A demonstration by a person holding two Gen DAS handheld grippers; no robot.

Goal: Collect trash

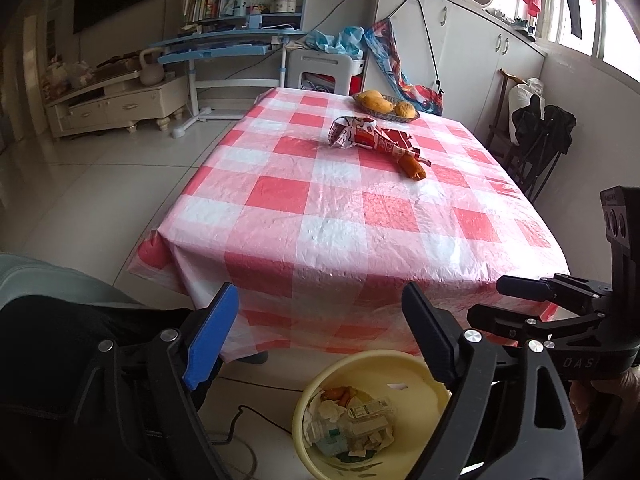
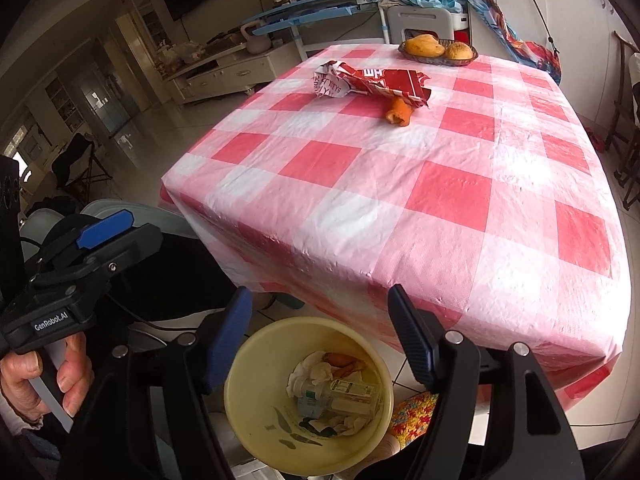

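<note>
A crumpled red and white wrapper (image 1: 368,136) (image 2: 372,82) lies on the far half of the checked table (image 1: 340,216) (image 2: 400,200). An orange food scrap (image 1: 414,168) (image 2: 400,112) touches its near end. On the floor at the table's near edge stands a yellow bin (image 1: 404,376) (image 2: 280,344) holding tissues, small cartons and orange scraps. My left gripper (image 1: 320,300) hovers over the bin, open, with nothing between its fingers. My right gripper (image 2: 320,296) hangs open and bare above the same bin. A hand (image 2: 68,380) holds the left gripper's handle.
A basket of yellow fruit (image 1: 386,106) (image 2: 438,50) sits at the table's far edge. Beyond it are a blue desk (image 1: 224,44), a white stool and white cabinets (image 1: 472,52). Dark folding chairs (image 1: 540,140) stand to the right. A cable (image 1: 256,420) runs on the floor by the bin.
</note>
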